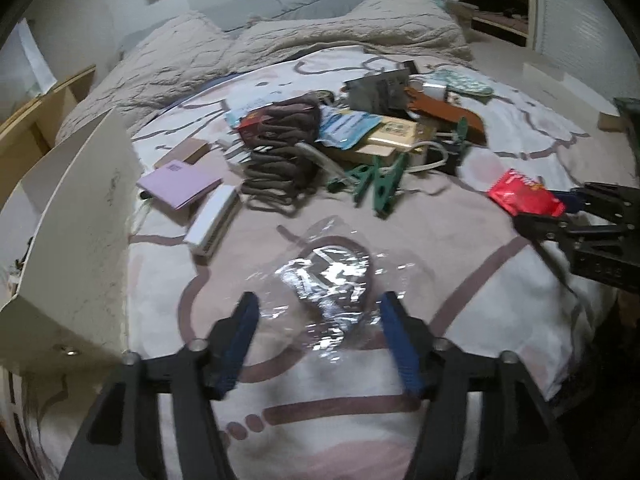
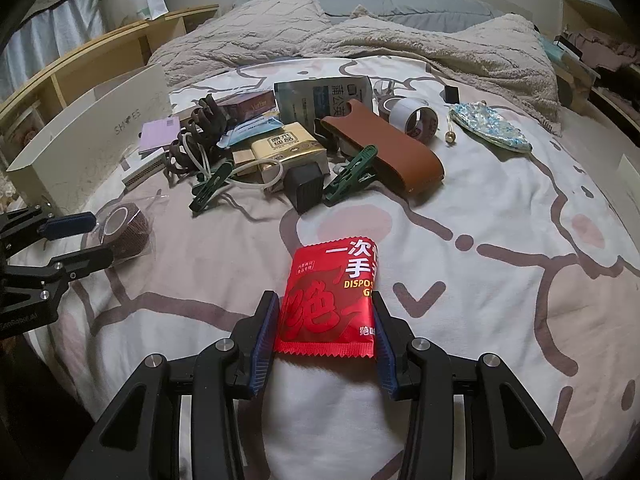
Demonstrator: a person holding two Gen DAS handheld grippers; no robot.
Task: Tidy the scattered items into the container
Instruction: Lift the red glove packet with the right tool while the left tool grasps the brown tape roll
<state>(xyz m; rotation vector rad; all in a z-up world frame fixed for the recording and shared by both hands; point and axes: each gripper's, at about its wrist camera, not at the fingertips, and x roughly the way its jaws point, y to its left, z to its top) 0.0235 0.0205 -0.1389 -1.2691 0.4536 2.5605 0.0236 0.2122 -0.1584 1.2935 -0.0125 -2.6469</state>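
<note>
My left gripper (image 1: 318, 308) is open, its fingers on either side of a brown tape roll in a clear wrapper (image 1: 332, 276) lying on the bed; it also shows in the right wrist view (image 2: 122, 232). My right gripper (image 2: 324, 312) has its jaws against both sides of a red glove packet (image 2: 330, 304) lying on the bed, seen in the left view (image 1: 524, 198). The container, a white shoe box (image 1: 76, 240), stands at the left (image 2: 92, 144).
A pile sits mid-bed: green clips (image 2: 350, 174), brown leather case (image 2: 384, 148), yellow box (image 2: 288, 148), black charger (image 2: 306, 188), dark hair claw (image 2: 200, 128), purple booklet (image 2: 158, 134), tape rolls (image 2: 412, 118), patterned pouch (image 2: 490, 128). A rumpled blanket (image 2: 360, 36) lies behind.
</note>
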